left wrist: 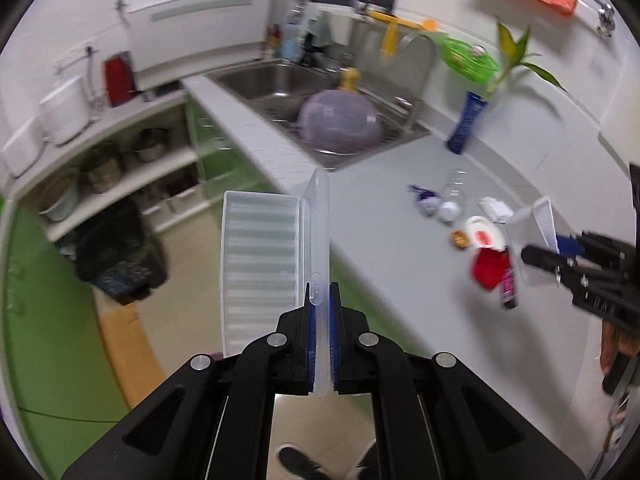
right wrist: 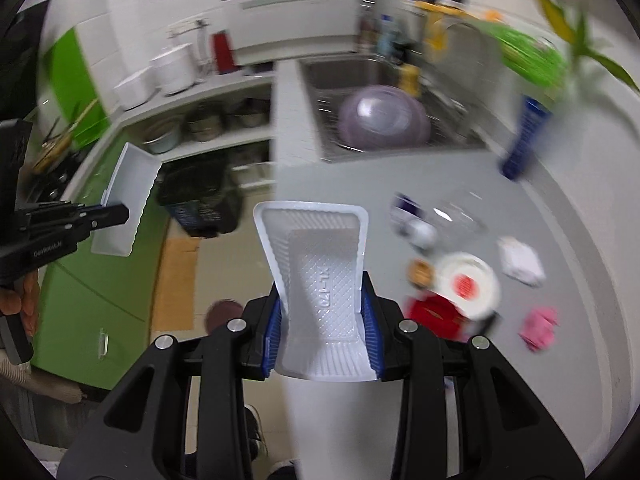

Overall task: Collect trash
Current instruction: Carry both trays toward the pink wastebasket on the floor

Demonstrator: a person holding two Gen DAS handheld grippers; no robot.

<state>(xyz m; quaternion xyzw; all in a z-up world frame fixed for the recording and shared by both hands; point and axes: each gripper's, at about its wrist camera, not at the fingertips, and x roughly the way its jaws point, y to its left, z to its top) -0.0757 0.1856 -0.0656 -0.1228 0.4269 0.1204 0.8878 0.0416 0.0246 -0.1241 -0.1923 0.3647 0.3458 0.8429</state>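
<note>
Currently, my left hand-held gripper (left wrist: 322, 312) is clenched on the edge of a clear plastic box (left wrist: 260, 256), at center frame above the floor. My right hand-held gripper (right wrist: 324, 320) grasps a white plastic tray (right wrist: 316, 264), squeezed inward between both pads, at center frame. Remaining trash lies on the tabletop (left wrist: 380, 220) at right: 1 white lid (right wrist: 466, 282), 1 red wrapper (right wrist: 434, 314), 1 pink wrapper (right wrist: 540, 328). A black bin (right wrist: 200, 200) stands on the floor, left of center.
</note>
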